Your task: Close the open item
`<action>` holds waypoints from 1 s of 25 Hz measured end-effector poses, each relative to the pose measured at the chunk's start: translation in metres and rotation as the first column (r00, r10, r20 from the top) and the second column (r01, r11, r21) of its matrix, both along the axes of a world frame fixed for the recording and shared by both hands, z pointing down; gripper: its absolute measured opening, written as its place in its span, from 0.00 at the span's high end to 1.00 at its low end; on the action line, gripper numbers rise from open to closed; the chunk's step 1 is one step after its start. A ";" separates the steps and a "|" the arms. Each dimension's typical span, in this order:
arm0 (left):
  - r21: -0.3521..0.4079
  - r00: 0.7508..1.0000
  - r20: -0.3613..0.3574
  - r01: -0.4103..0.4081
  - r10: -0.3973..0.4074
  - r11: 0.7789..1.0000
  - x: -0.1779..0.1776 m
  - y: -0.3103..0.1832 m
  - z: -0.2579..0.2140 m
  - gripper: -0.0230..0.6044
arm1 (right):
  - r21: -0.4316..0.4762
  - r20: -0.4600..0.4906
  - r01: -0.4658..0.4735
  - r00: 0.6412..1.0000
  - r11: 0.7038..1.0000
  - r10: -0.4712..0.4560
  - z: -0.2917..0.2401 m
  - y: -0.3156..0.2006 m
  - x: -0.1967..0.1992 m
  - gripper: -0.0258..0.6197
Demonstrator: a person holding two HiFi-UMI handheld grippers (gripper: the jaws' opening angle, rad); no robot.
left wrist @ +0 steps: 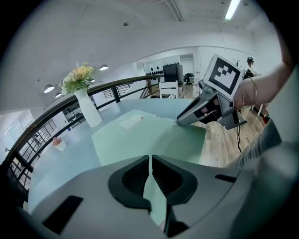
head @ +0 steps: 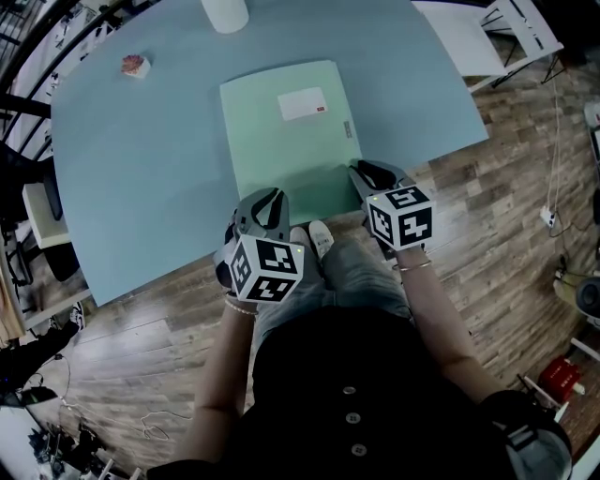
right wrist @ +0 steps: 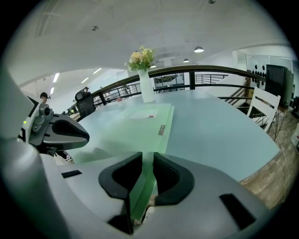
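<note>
A pale green folder [head: 281, 131] lies flat and closed on the light blue table [head: 141, 187], with a white label on its cover and its near edge over the table's front rim. My left gripper [head: 265, 195] is at the folder's near left corner. In the left gripper view, the left gripper [left wrist: 150, 161] has its jaws nearly together on the thin green edge of the folder [left wrist: 140, 135]. My right gripper [head: 370, 169] is at the near right corner. The right gripper [right wrist: 147, 158] has its jaws set a little apart, and the thicker side of the folder [right wrist: 135, 126] fills the gap.
A white vase [head: 225, 14] with flowers stands at the table's far side. A small pink and white object [head: 135, 65] sits far left. A white chair [head: 506, 28] stands beyond the right corner. The person's shoes [head: 319, 236] and wooden floor are below the front rim.
</note>
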State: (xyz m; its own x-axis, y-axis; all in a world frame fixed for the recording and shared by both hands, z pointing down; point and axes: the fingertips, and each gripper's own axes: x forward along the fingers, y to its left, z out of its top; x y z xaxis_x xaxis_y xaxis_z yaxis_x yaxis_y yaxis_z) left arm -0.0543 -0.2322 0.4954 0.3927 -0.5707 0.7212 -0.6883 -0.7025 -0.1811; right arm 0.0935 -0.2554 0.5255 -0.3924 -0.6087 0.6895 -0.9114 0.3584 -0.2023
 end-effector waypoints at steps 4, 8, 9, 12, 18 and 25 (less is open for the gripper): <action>-0.004 1.000 -0.001 0.008 -0.008 1.000 -0.001 0.001 0.000 0.90 | 0.018 -0.017 0.005 1.000 1.000 -0.004 0.000 0.001 0.000 0.82; -0.019 1.000 0.007 0.013 -0.013 1.000 -0.002 0.001 0.004 0.90 | 0.035 -0.072 0.037 0.997 0.999 -0.034 -0.001 0.000 -0.001 0.81; -0.023 1.000 0.008 0.011 -0.011 1.000 -0.002 0.002 0.005 0.90 | 0.037 -0.079 0.042 0.996 0.998 -0.039 -0.001 -0.001 -0.001 0.81; -0.032 1.000 0.010 0.000 0.000 0.999 0.000 0.003 0.007 0.90 | 0.032 -0.079 0.044 0.996 0.998 -0.042 -0.001 -0.001 0.000 0.79; -0.042 1.000 0.010 -0.002 0.002 0.999 0.001 0.002 0.008 0.90 | -0.012 -0.068 0.043 0.997 0.999 -0.044 0.002 -0.001 0.001 0.78; -0.053 1.000 0.011 -0.004 0.004 0.999 0.001 -0.001 0.010 0.90 | -0.046 -0.074 0.084 0.993 0.995 -0.087 0.004 -0.002 0.001 0.78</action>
State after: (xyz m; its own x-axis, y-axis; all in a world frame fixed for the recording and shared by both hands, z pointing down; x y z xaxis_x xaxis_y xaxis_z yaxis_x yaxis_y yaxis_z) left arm -0.0529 -0.2335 0.5057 0.3864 -0.5303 0.7546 -0.6835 -0.7140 -0.1518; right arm 0.0949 -0.2574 0.5294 -0.3875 -0.5447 0.7438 -0.8910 0.4284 -0.1505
